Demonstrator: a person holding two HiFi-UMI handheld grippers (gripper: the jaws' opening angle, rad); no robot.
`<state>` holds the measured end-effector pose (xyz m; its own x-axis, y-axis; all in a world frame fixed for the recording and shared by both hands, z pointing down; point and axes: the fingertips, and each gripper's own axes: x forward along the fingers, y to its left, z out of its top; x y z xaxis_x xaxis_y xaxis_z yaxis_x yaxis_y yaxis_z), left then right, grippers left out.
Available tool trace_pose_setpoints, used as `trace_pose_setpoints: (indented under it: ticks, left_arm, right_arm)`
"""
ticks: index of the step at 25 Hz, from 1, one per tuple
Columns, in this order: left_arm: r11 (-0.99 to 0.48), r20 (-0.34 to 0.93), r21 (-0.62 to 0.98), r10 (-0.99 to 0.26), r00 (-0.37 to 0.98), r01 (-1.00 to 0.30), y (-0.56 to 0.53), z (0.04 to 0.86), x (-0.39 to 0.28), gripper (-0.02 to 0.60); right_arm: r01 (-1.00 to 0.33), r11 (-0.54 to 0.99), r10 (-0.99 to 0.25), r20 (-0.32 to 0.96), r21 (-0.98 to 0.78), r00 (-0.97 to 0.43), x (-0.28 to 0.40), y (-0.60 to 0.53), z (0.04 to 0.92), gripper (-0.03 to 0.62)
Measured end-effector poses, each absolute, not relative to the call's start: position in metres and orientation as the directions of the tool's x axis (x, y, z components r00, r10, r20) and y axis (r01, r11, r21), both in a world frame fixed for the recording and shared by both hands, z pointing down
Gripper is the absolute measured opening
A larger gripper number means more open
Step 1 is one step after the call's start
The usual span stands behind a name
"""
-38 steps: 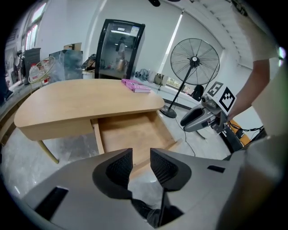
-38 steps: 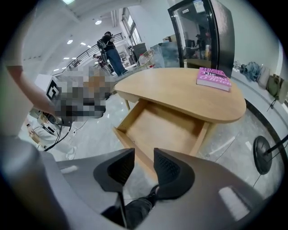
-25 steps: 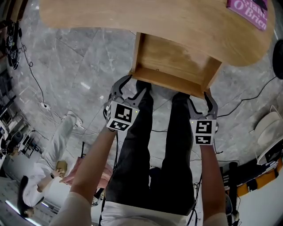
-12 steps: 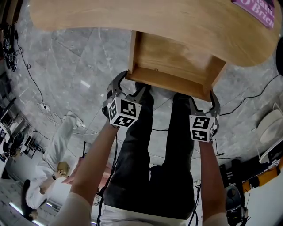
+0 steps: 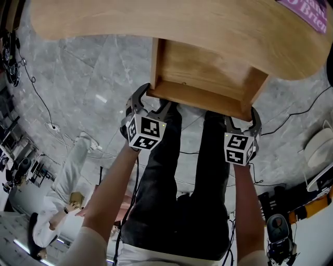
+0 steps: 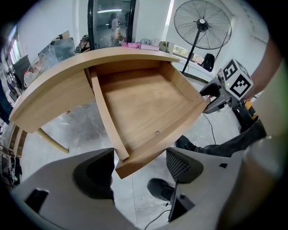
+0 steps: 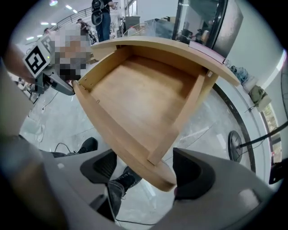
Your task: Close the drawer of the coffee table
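The wooden drawer [image 5: 208, 70] stands pulled out from under the coffee table [image 5: 156, 21] toward me, and it is empty. My left gripper [image 5: 153, 101] is at the drawer front's left corner. In the left gripper view that corner [image 6: 130, 159] lies between the jaws of my left gripper [image 6: 137, 168], close to the left one; the jaws have just been opening. My right gripper [image 5: 241, 118] is at the front's right corner. That corner [image 7: 162, 173] sits between the spread jaws of my right gripper [image 7: 150, 173], which have also just been opening.
A pink book [image 5: 309, 8] lies on the table's far right. My legs in dark trousers [image 5: 177, 182] stand below the drawer front. Cables [image 5: 36, 83] run over the grey marble floor. A floor fan [image 6: 202, 24] stands behind the table, a white object [image 5: 317, 156] at the right.
Both grippers have closed in on the drawer front's two corners, and their jaws now stand wider and straddle them. The drawer has not moved.
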<state>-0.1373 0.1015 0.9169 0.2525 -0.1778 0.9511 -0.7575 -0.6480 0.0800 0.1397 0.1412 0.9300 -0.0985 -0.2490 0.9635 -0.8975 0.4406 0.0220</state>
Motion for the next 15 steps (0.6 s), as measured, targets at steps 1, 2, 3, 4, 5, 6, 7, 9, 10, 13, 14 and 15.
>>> trace_pose_setpoints:
  ticks: [1, 2, 3, 4, 5, 6, 7, 9, 10, 13, 14, 15]
  left_arm:
    - [-0.648, 0.951, 0.08, -0.178, 0.253, -0.757, 0.1016, 0.9162, -0.1378, 0.356]
    - [-0.648, 0.951, 0.08, -0.179, 0.253, -0.757, 0.1017, 0.9157, -0.1383, 0.356]
    - [-0.648, 0.951, 0.079, -0.18, 0.253, -0.758, 0.1015, 0.9153, -0.1387, 0.356]
    - [-0.646, 0.951, 0.079, -0.18, 0.252, -0.759, 0.1013, 0.9151, -0.1388, 0.356]
    - [-0.645, 0.952, 0.079, -0.178, 0.25, -0.76, 0.1013, 0.915, -0.1388, 0.356]
    - [-0.644, 0.953, 0.078, -0.177, 0.248, -0.761, 0.1013, 0.915, -0.1387, 0.356]
    - [-0.644, 0.953, 0.076, -0.177, 0.245, -0.761, 0.1013, 0.9149, -0.1384, 0.356]
    - [-0.647, 0.954, 0.068, -0.181, 0.239, -0.76, 0.1004, 0.9145, -0.1377, 0.356]
    - [-0.649, 0.954, 0.062, -0.184, 0.236, -0.758, 0.1001, 0.9141, -0.1372, 0.356]
    - [-0.65, 0.954, 0.058, -0.187, 0.233, -0.758, 0.1003, 0.9119, -0.1368, 0.356]
    - [-0.649, 0.954, 0.059, -0.188, 0.235, -0.758, 0.1002, 0.9108, -0.137, 0.356]
    - [-0.648, 0.952, 0.061, -0.19, 0.239, -0.759, 0.0999, 0.9094, -0.1371, 0.354]
  right_arm:
    - [-0.887, 0.461, -0.247, 0.963, 0.021, -0.105, 0.1375, 0.1406, 0.9301, 0.399]
    - [-0.878, 0.479, -0.245, 0.963, 0.02, -0.111, 0.1358, 0.1401, 0.93, 0.396]
    - [-0.871, 0.491, -0.244, 0.963, 0.019, -0.117, 0.1349, 0.1398, 0.9298, 0.393]
    - [-0.867, 0.497, -0.244, 0.962, 0.017, -0.121, 0.1345, 0.1396, 0.9296, 0.393]
    - [-0.865, 0.502, -0.246, 0.961, 0.017, -0.124, 0.1346, 0.1395, 0.9293, 0.393]
    - [-0.863, 0.505, -0.248, 0.961, 0.018, -0.125, 0.1349, 0.1395, 0.9289, 0.393]
    - [-0.861, 0.508, -0.251, 0.96, 0.021, -0.124, 0.1352, 0.1393, 0.9286, 0.393]
    - [-0.858, 0.512, -0.256, 0.959, 0.03, -0.119, 0.1361, 0.1379, 0.9282, 0.393]
    - [-0.858, 0.512, -0.259, 0.959, 0.033, -0.117, 0.1365, 0.1376, 0.9278, 0.393]
    - [-0.858, 0.513, -0.263, 0.957, 0.032, -0.122, 0.1367, 0.138, 0.9261, 0.393]
    - [-0.857, 0.514, -0.265, 0.956, 0.029, -0.126, 0.1364, 0.1378, 0.925, 0.393]
    - [-0.857, 0.515, -0.269, 0.954, 0.028, -0.131, 0.1363, 0.1373, 0.9235, 0.393]
